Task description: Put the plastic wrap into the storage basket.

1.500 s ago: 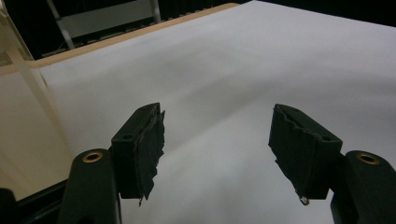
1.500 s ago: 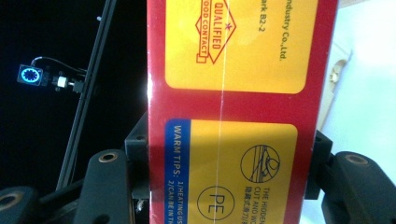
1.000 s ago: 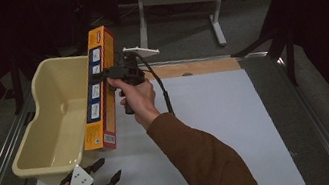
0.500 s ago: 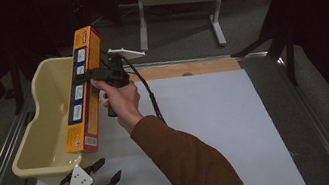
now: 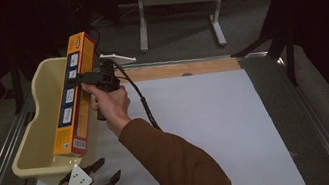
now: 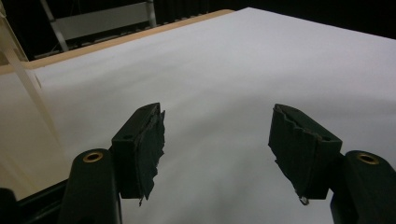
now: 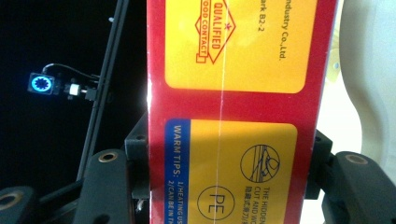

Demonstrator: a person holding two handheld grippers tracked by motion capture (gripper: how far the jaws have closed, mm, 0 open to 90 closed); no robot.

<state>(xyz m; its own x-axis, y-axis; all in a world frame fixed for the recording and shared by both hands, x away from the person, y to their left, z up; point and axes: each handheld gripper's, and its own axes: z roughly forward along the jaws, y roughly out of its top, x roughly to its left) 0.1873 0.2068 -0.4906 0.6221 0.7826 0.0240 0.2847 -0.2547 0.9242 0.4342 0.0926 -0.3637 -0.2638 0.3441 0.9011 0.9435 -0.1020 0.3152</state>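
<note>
Box (image 5: 73,95), long and orange with red edges, is hanging tilted over the near rim of the cream tub (image 5: 33,139), its lower end dipping toward the tub's front corner and its upper end rising past the far rim; the bench (image 5: 218,124), spread with a white sheet, is stretching out to the right of the tub, with a bare wooden strip showing along its far edge; the tub is sitting at the sheet's left side, partly off it; the right gripper (image 5: 84,78) is clamping the box across its narrow width near the middle, its jaws pressing on both long edges, as the right gripper view shows with the printed face (image 7: 233,116) standing between them; the person's brown sleeve (image 5: 180,166) is reaching in from the lower edge; the left gripper (image 5: 107,170) is resting low on the sheet just in front of the tub, its jaws standing wide apart with nothing between them; the left gripper view is looking across the bare sheet (image 6: 224,70).
</note>
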